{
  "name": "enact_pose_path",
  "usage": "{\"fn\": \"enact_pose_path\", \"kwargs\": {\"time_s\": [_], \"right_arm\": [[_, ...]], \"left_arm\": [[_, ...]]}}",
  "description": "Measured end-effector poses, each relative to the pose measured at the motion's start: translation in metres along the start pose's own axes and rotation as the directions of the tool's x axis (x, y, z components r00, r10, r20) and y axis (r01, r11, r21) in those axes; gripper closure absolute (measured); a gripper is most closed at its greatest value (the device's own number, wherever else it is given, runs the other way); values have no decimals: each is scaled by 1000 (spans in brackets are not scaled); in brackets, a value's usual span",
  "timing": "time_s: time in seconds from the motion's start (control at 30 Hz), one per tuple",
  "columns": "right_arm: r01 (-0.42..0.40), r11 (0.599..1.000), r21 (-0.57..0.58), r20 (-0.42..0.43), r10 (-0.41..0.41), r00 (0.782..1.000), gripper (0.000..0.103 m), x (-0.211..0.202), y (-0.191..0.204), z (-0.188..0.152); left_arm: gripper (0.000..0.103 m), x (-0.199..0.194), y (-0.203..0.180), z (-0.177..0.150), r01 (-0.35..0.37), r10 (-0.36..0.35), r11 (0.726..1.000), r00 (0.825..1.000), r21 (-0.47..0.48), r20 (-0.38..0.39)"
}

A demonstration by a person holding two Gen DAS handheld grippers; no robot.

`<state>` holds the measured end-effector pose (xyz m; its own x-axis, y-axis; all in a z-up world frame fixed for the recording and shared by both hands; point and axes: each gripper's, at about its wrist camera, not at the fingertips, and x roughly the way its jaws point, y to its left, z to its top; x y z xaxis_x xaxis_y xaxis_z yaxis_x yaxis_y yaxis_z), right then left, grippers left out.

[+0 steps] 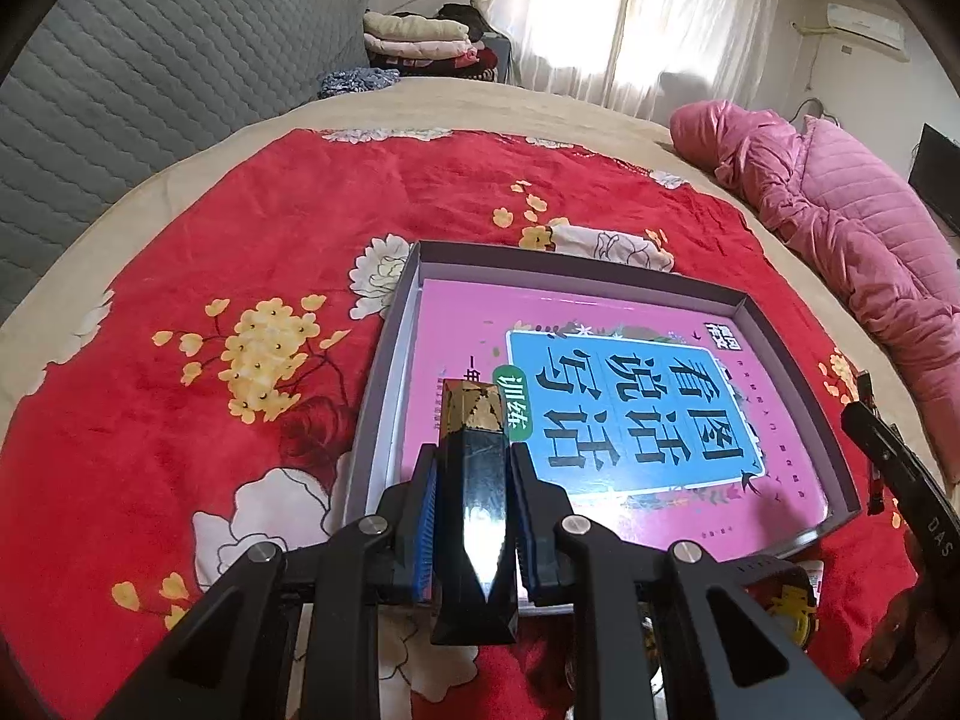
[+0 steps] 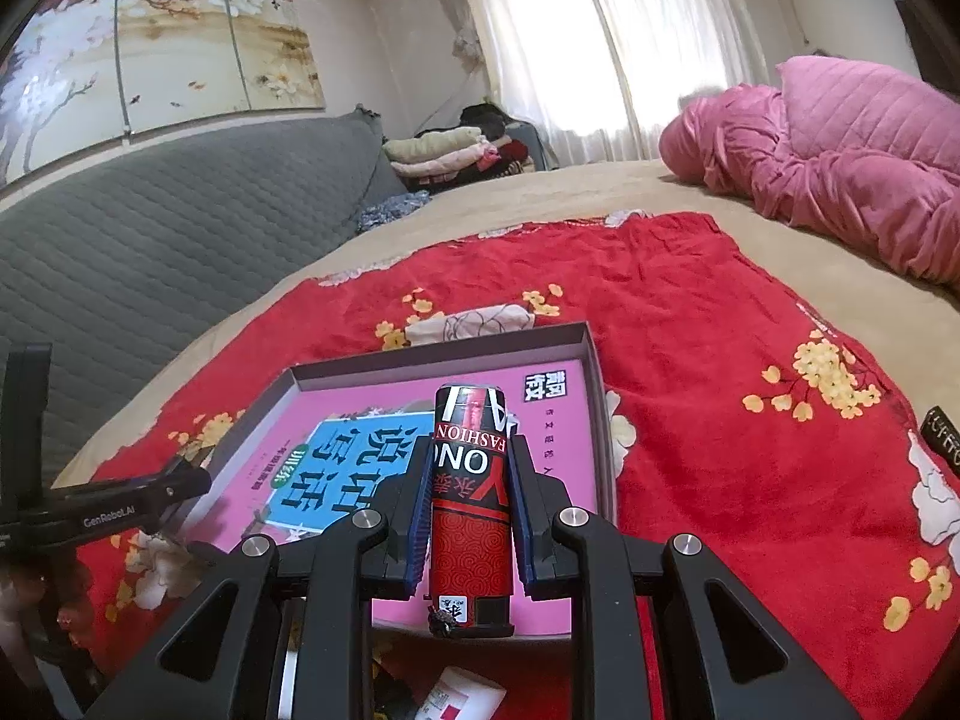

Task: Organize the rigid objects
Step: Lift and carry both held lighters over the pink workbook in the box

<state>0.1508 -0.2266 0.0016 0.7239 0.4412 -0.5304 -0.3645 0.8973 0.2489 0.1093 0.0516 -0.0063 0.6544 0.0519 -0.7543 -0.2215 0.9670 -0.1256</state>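
Clamping a black-and-gold block [image 1: 474, 480], the left gripper [image 1: 474, 450] hangs over the pink book [image 1: 630, 408] in the shallow box [image 1: 384, 384]. At the box's 3 o'clock side, the right gripper [image 2: 471, 456] pinches a red lighter [image 2: 471, 498] above the book.

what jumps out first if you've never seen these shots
Each gripper is clamped on an item above an open box holding a pink book: the left gripper grips a black and gold bar, the right gripper a red can. Underneath lies a red floral blanket.
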Motion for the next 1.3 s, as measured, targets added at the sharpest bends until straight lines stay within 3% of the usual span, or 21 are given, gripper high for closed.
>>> {"fn": "enact_pose_path", "kwargs": {"time_s": [0.6,1.3], "right_arm": [[55,998,-13,-119,-56,991,80,29,-6,-11],[80,996,-46,-171,-87,981,80,45,-3,-13]], "left_arm": [[81,17,-8,-4,-10,11,999,999,33,-43],[81,31,-5,-5,-31,34,999,996,40,-79]]}}
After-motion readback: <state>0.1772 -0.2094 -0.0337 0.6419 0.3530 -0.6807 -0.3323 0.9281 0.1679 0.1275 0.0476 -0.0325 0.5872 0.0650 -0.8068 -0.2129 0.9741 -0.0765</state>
